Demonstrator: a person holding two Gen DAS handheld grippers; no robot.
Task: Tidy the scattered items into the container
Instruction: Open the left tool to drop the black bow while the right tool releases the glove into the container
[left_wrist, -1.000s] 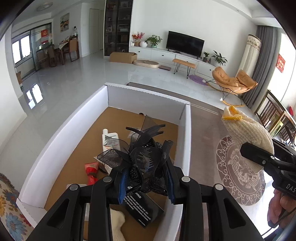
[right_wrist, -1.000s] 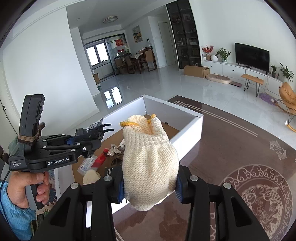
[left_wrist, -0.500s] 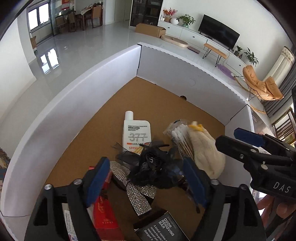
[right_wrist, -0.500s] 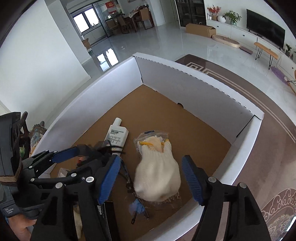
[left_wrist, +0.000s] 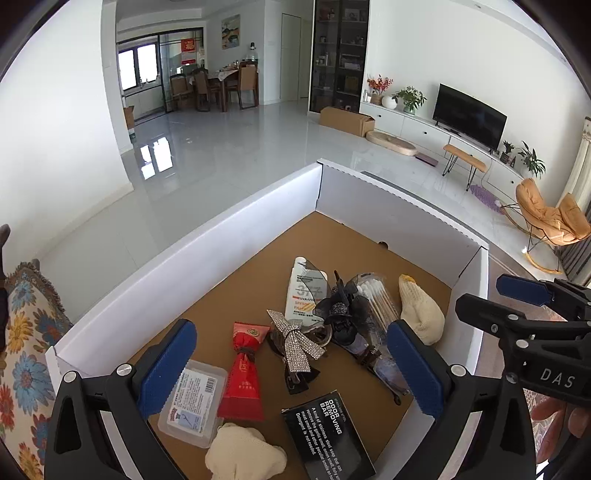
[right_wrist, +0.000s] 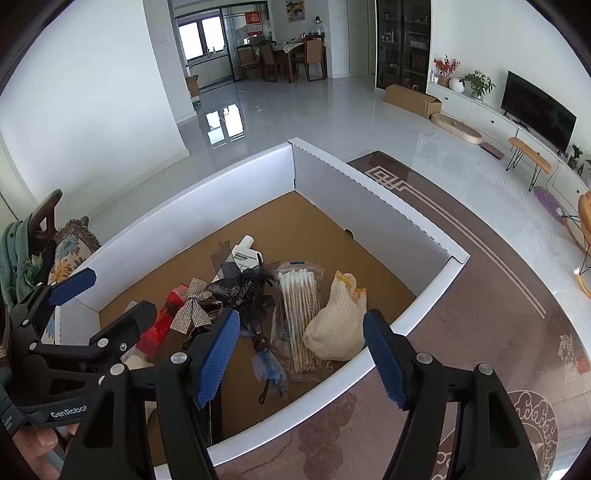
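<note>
A white cardboard box (left_wrist: 229, 240) with a brown floor holds the items; it also shows in the right wrist view (right_wrist: 369, 192). Inside lie a black hair clip (left_wrist: 341, 314), a cream knitted glove (left_wrist: 421, 312), a sunscreen tube (left_wrist: 303, 291), cotton swabs (right_wrist: 301, 306), a rhinestone bow (left_wrist: 295, 341), a red pouch (left_wrist: 243, 373), a clear plastic case (left_wrist: 194, 402), a black packet (left_wrist: 328, 428) and a second cream glove (left_wrist: 243, 456). My left gripper (left_wrist: 291, 365) is open and empty above the box. My right gripper (right_wrist: 301, 354) is open and empty above the glove (right_wrist: 338, 325).
The box stands on a dark patterned table surface (right_wrist: 480, 295). A floral cushion (left_wrist: 22, 332) lies to the left. Beyond are a white tiled floor, a TV unit (left_wrist: 469, 118) and an orange chair (left_wrist: 550, 218).
Both grippers opened over the box: the left let go of the black hair clip, the right let go of the cream glove. Both items now lie inside, and the grippers have lifted back.
</note>
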